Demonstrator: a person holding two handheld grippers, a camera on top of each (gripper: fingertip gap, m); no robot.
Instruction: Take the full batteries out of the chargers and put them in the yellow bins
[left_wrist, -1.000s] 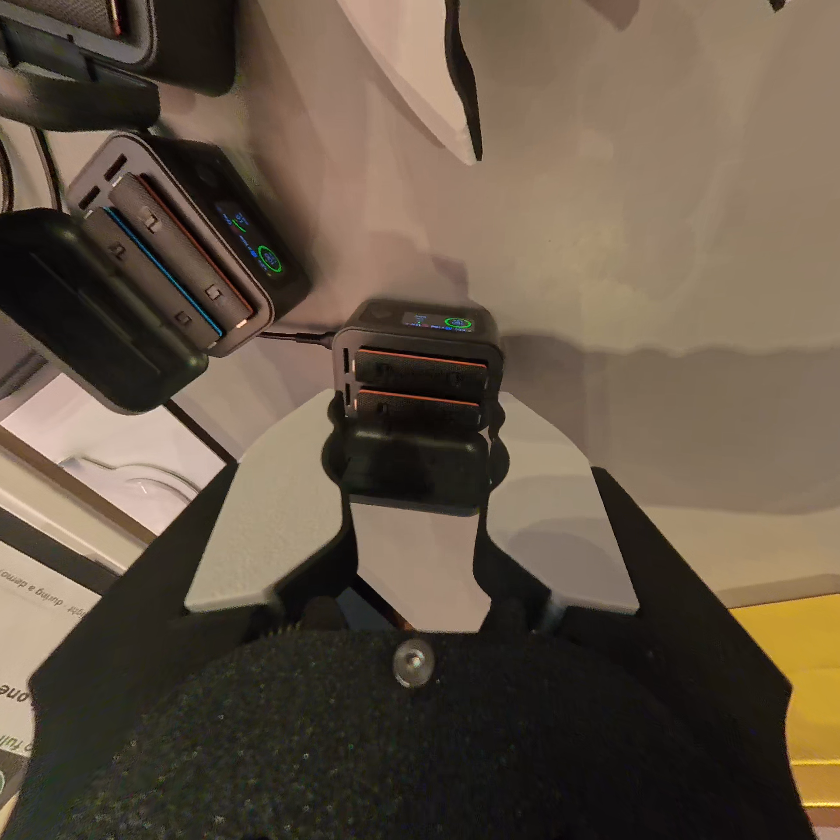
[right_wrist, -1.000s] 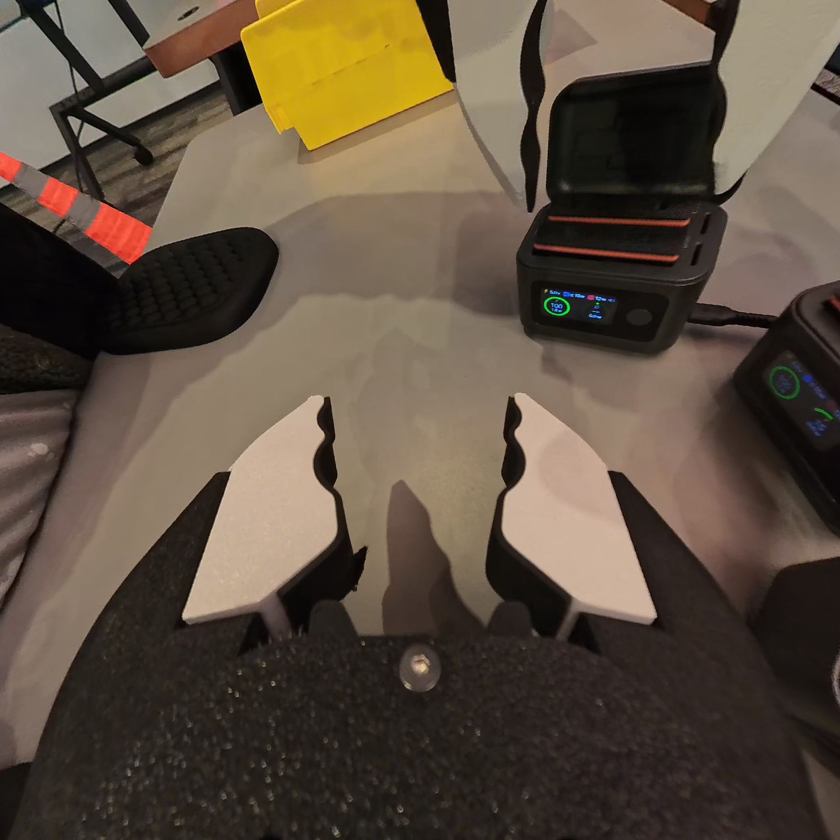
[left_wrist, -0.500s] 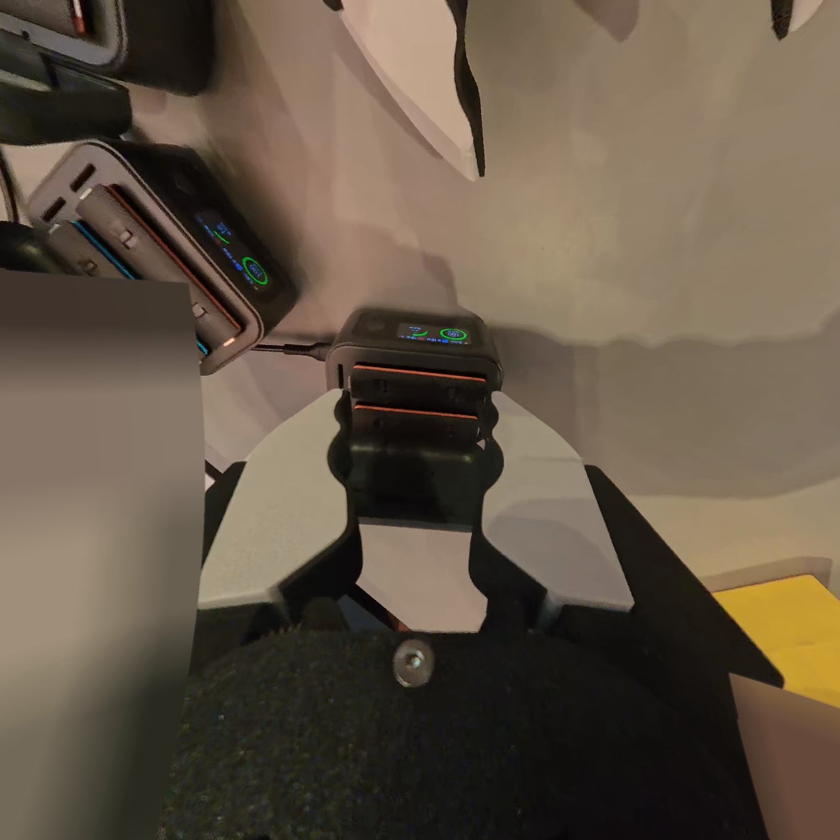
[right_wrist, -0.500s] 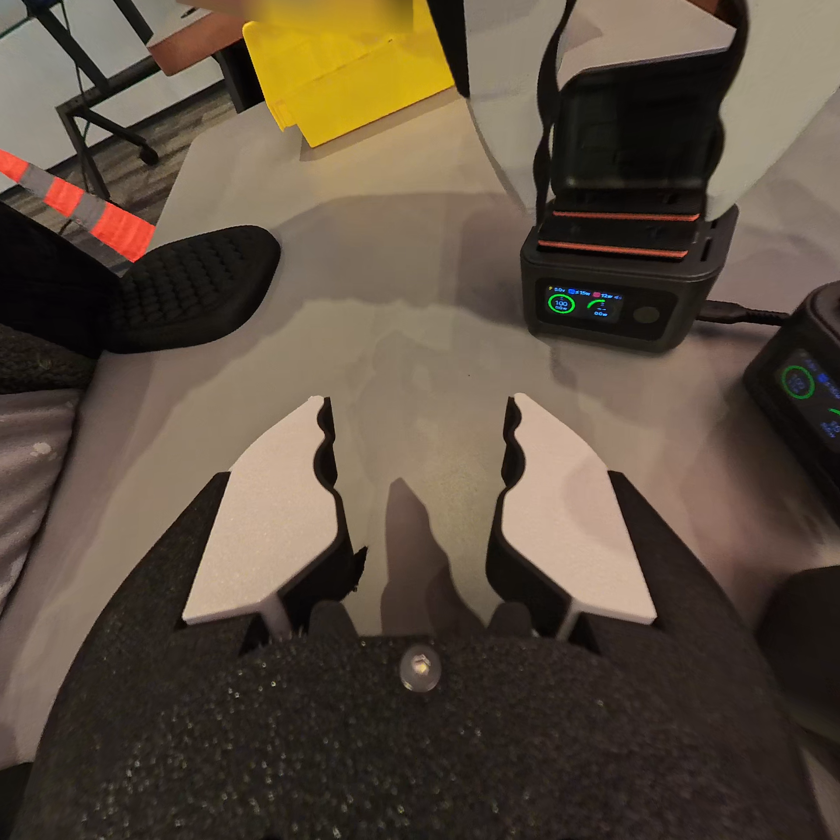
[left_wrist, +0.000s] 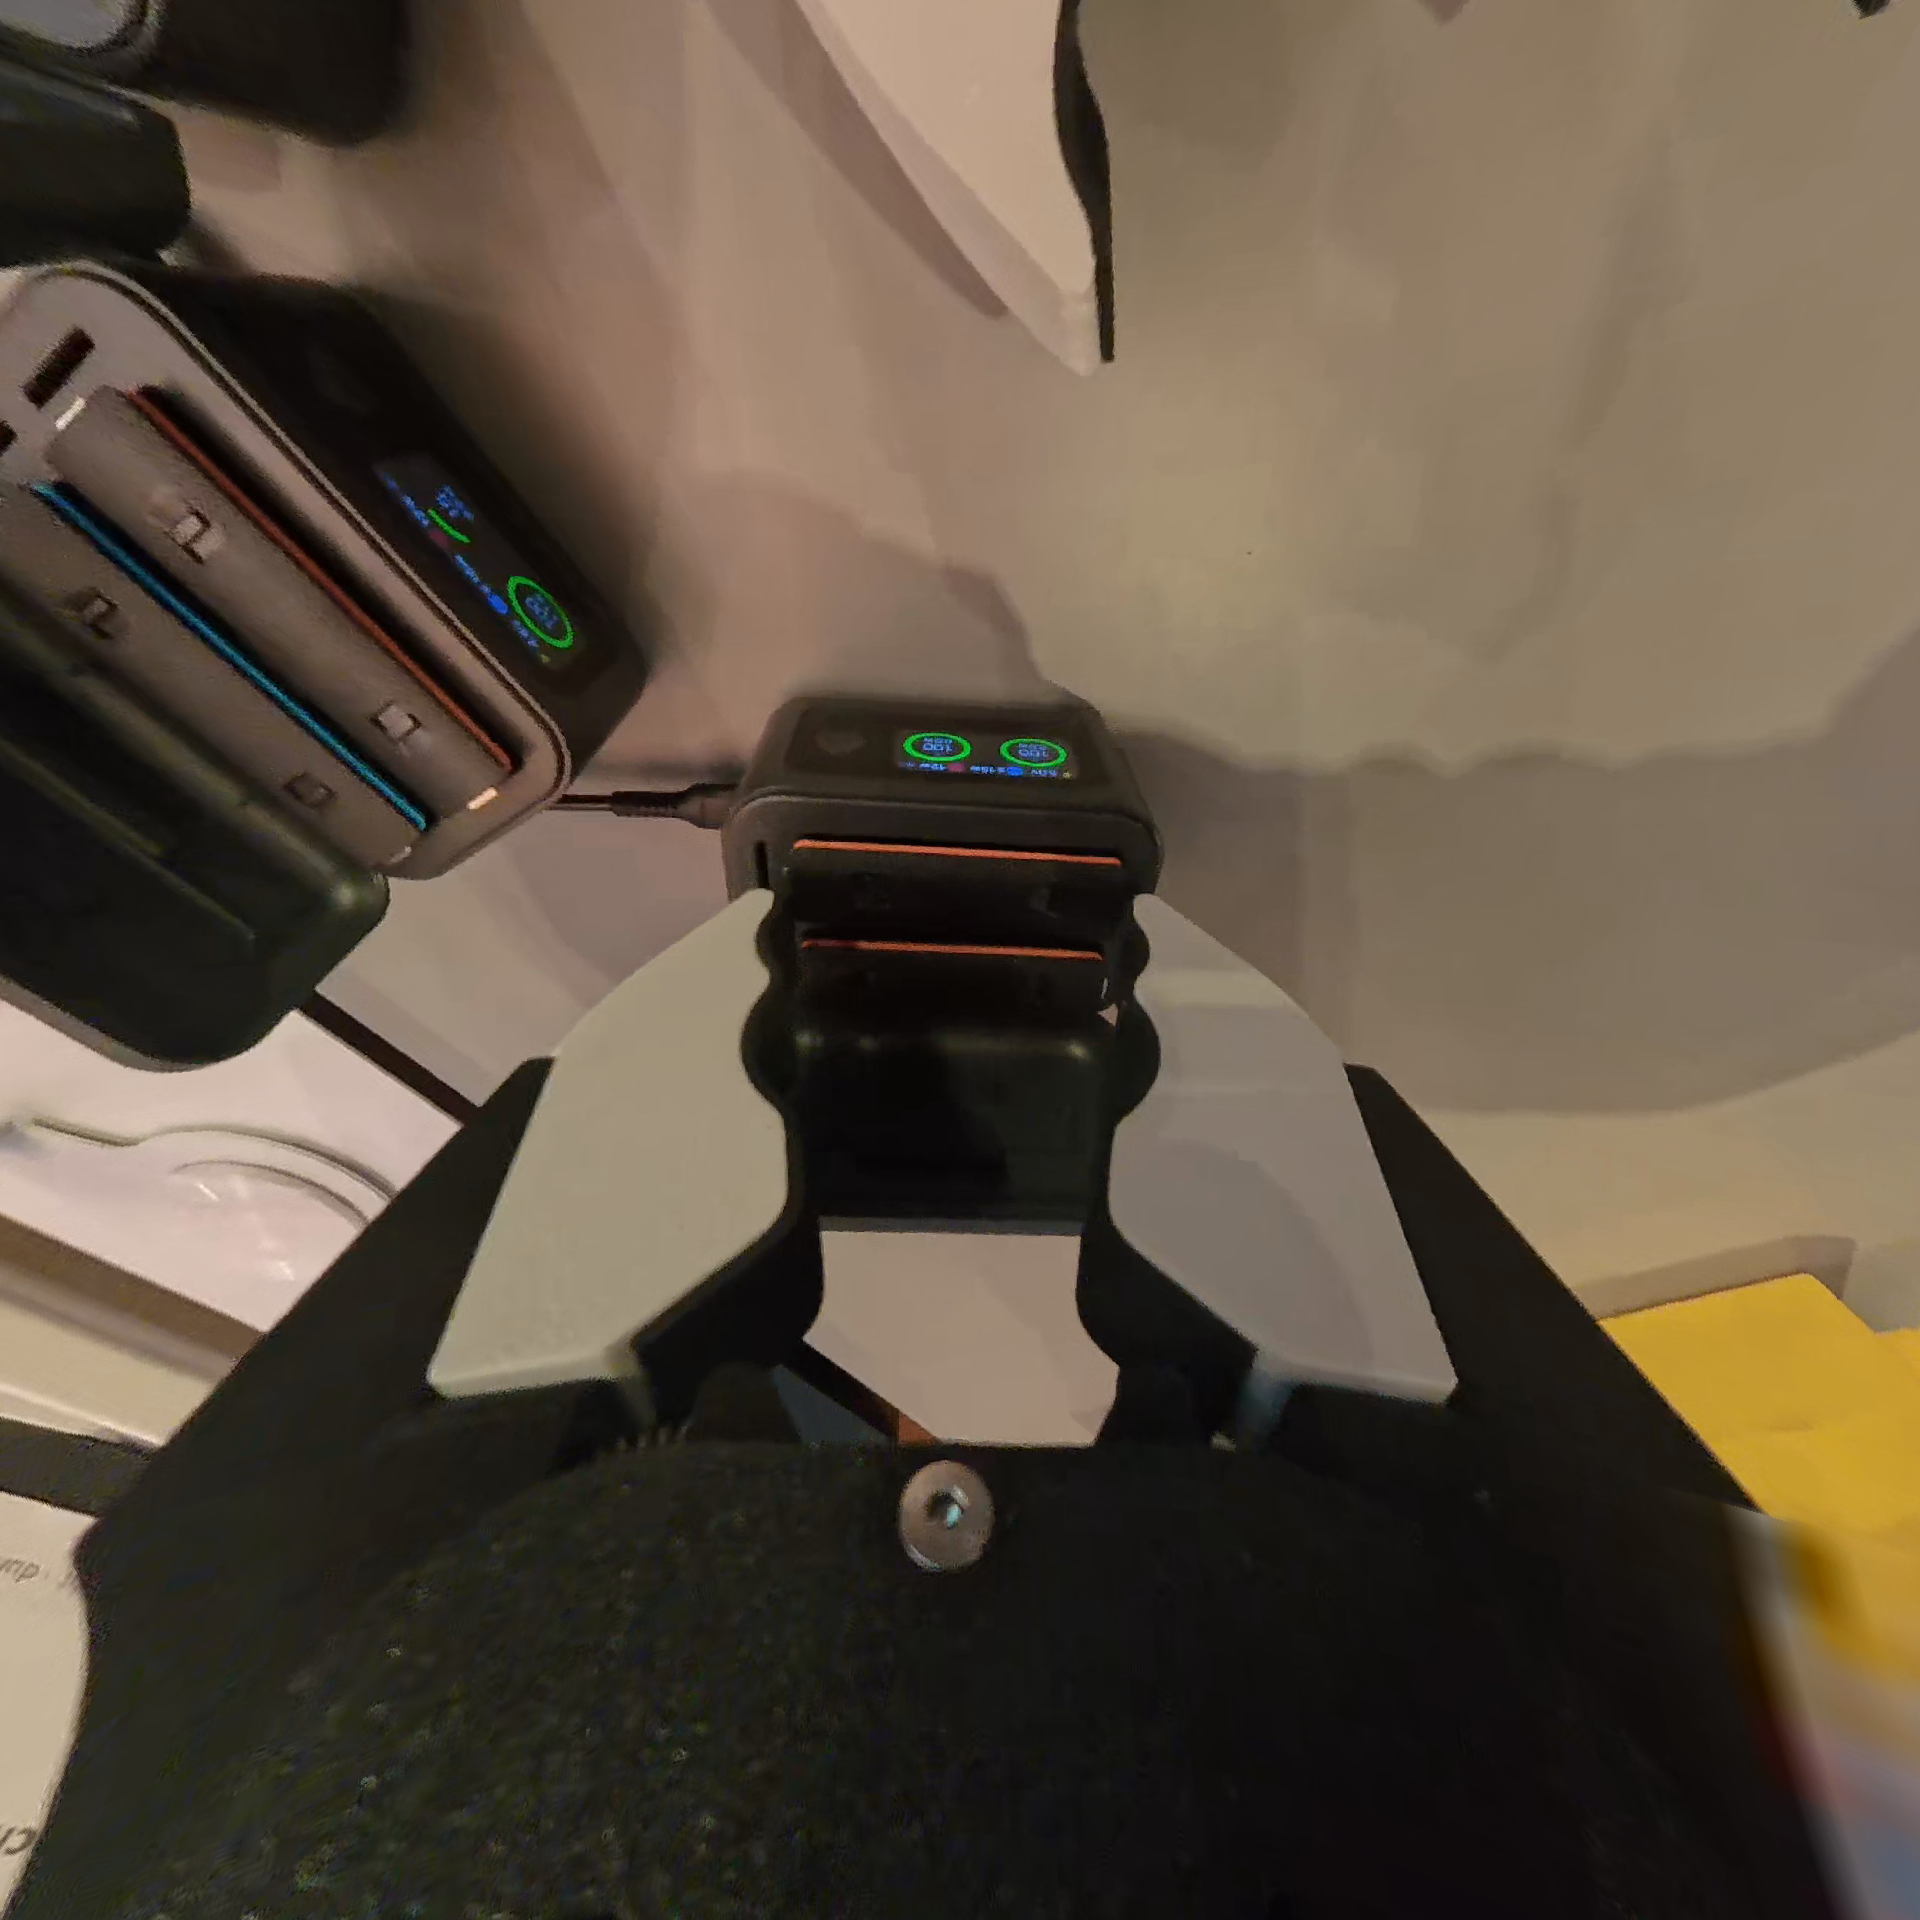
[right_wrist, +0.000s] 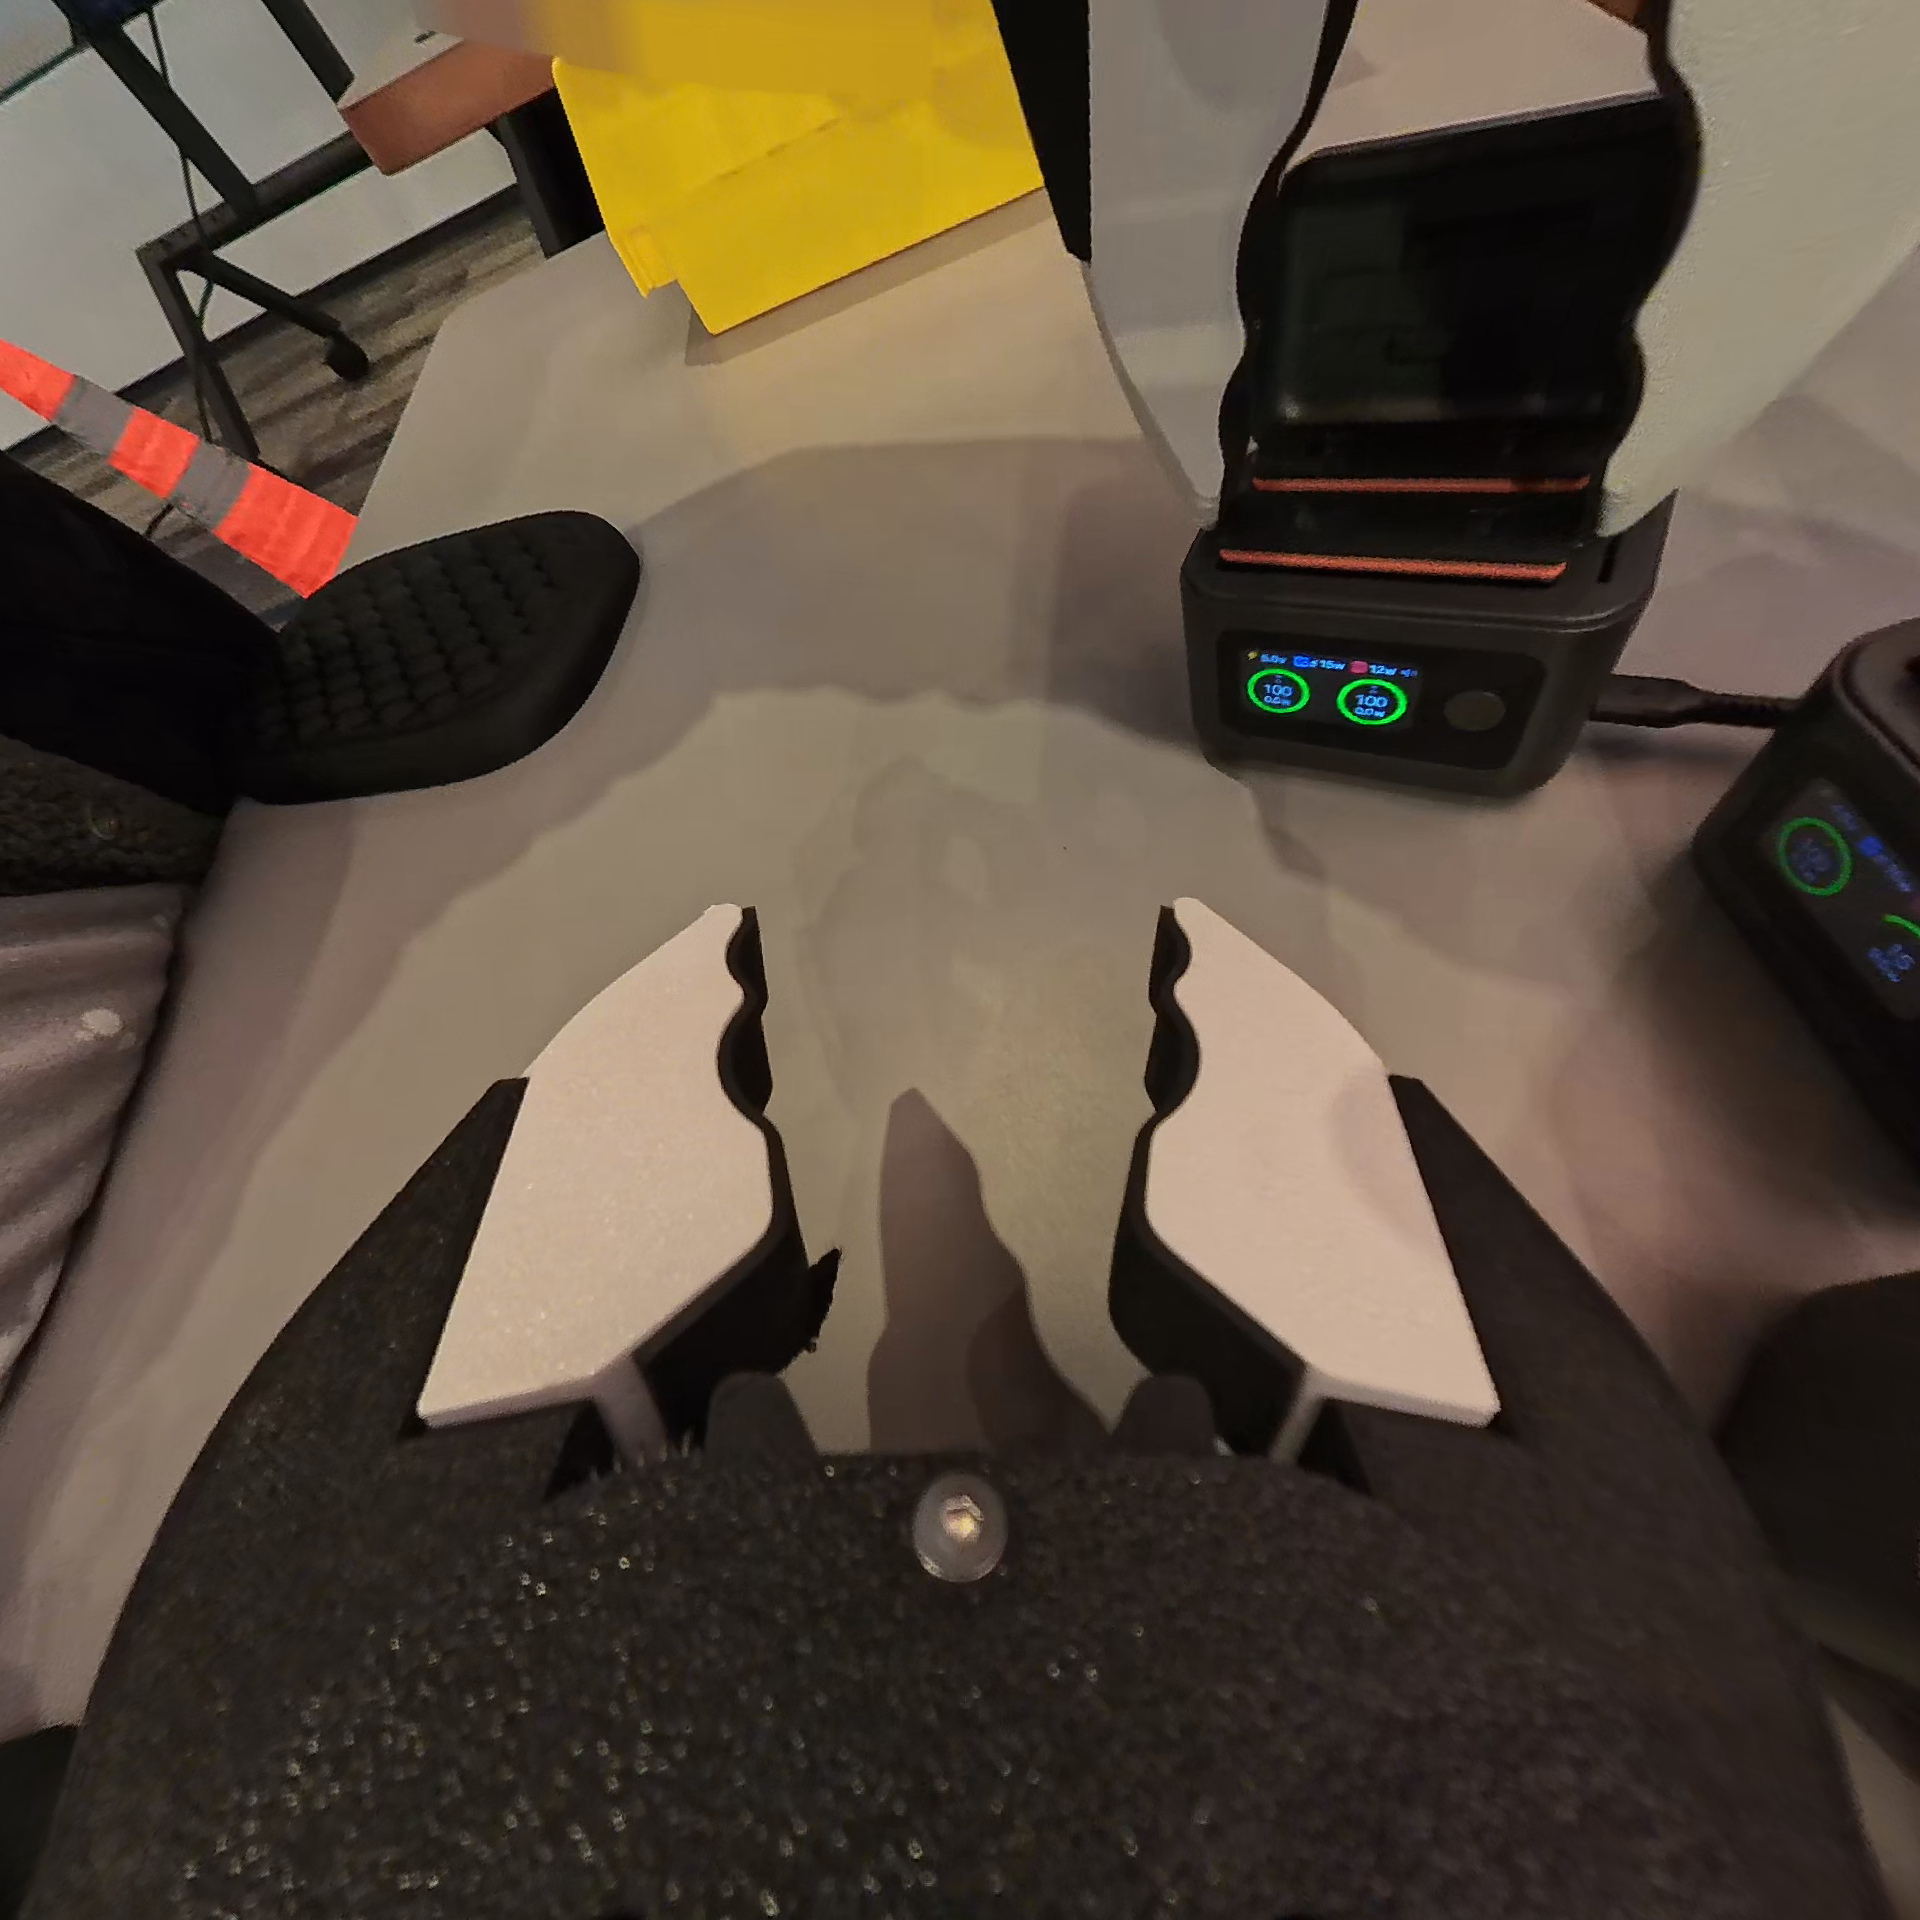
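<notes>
Left gripper: jaws closed onto the ends of the rear orange-edged black battery in the small black charger.
Axis: battery's length spans finger to finger.
Right gripper: spread wide, empty, farther off.
Yellow plastic bin: far bench edge.

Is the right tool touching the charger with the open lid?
Apart. The right wrist view shows the right tool open over bare table, with grey surface between its tips and the charger.

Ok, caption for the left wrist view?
Left tool closing around a battery in the open charger, second charger alongside.
</notes>
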